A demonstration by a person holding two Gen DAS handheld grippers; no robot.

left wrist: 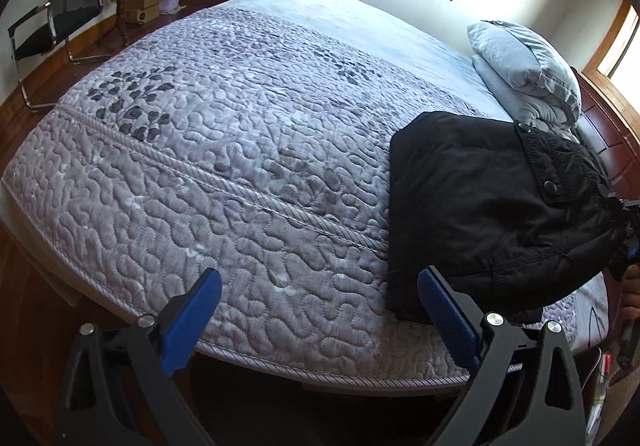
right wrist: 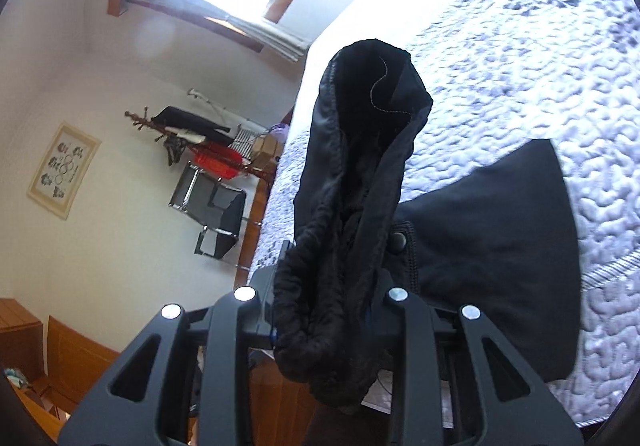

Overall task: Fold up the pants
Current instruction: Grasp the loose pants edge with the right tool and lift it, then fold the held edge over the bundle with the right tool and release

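Note:
Black pants (left wrist: 488, 205) lie partly folded on the right side of the bed, the waistband with snap buttons lifted at the right. My left gripper (left wrist: 320, 310) is open and empty over the bed's near edge, its right blue pad (left wrist: 448, 314) just beside the pants' near corner. My right gripper (right wrist: 328, 310) is shut on the bunched waistband of the pants (right wrist: 360, 165) and holds it raised above the folded part (right wrist: 492, 246). The right gripper also shows at the right edge of the left wrist view (left wrist: 628, 230).
The quilted grey bedspread (left wrist: 220, 149) covers the bed. Folded light-blue clothes (left wrist: 524, 65) are stacked behind the pants near the wooden headboard (left wrist: 612, 137). A black chair (left wrist: 56, 21) and a coat rack (right wrist: 192, 141) stand by the wall on the wooden floor.

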